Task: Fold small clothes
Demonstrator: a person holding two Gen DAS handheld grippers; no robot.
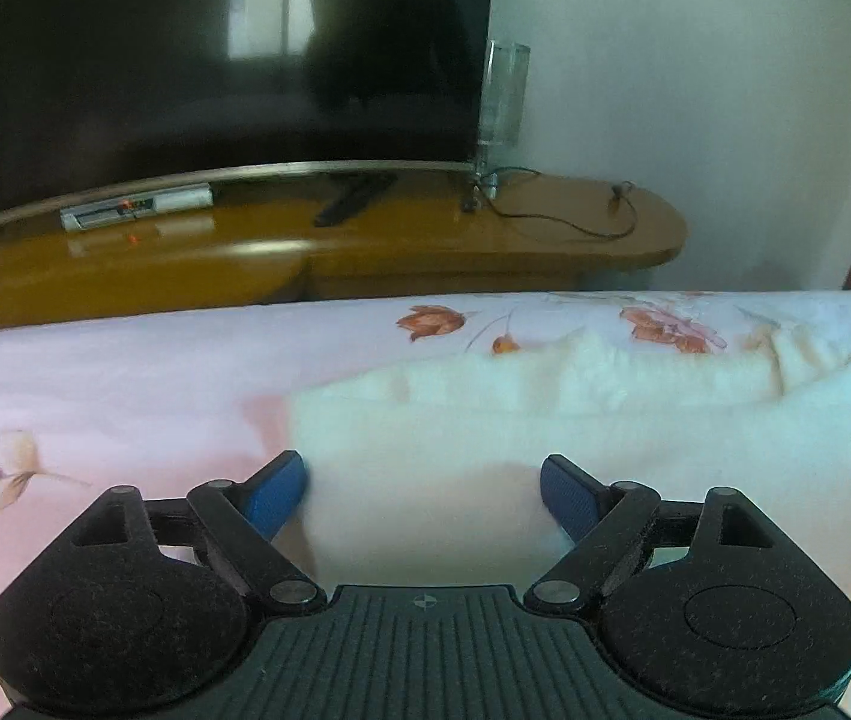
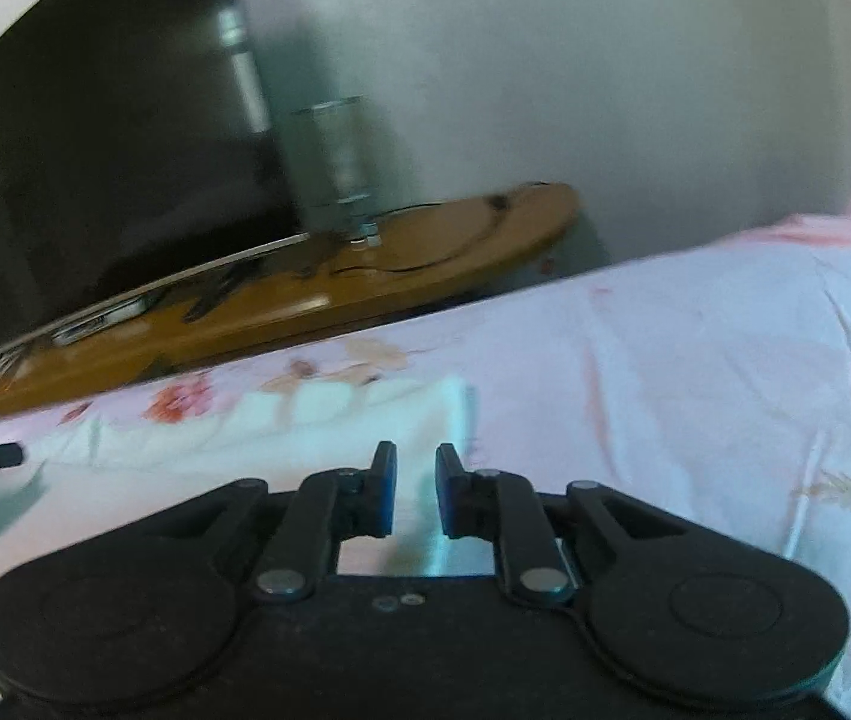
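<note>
1. A white garment (image 1: pixel 545 420) lies spread on the bed (image 1: pixel 95 384), whose sheet is pink and floral.
2. The left hand-held gripper (image 1: pixel 424 489) has its fingers wide apart, straddling the garment's near-left corner without pinching it.
3. The right hand-held gripper (image 2: pixel 415 483) has its fingers nearly together near the garment's right edge; whether it pinches cloth I cannot tell.
4. Judged step: taking hold for a fold. Next, the left must close on the corner.

Soft daylight, window glare on the television (image 1: pixel 215 60), motion blur, fisheye-bent edges.
</note>
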